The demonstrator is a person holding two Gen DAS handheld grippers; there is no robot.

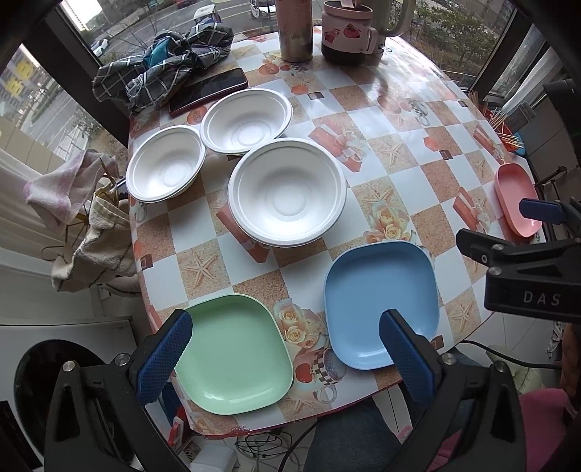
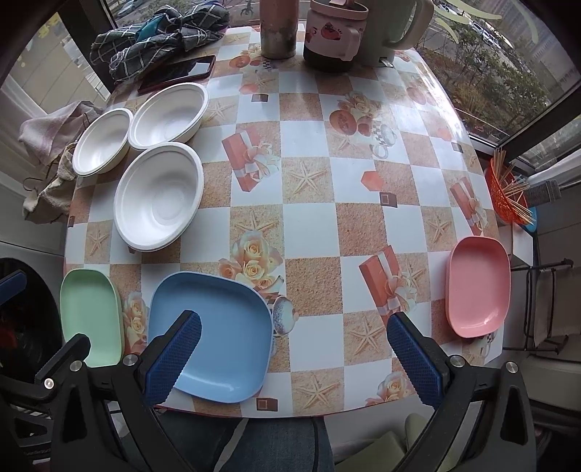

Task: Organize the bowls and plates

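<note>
Three white bowls [image 1: 287,192] cluster on the tabletop [image 2: 308,181] at about ten o'clock, the largest nearest, two smaller ones touching rim to rim behind it; along the near edge lie a green plate [image 1: 236,352] at seven o'clock, a blue plate [image 2: 218,334] just beside it, and a pink plate [image 2: 477,285] well apart at three o'clock. The left gripper [image 1: 287,355] hangs above the gap between green and blue plates, jaws wide and holding nothing, while the right gripper [image 2: 294,355] hovers equally wide and empty, its left pad over the blue plate. A phone [image 1: 208,90] and checked cloth [image 1: 163,69] lie at eleven o'clock, mugs [image 2: 334,32] at twelve.
</note>
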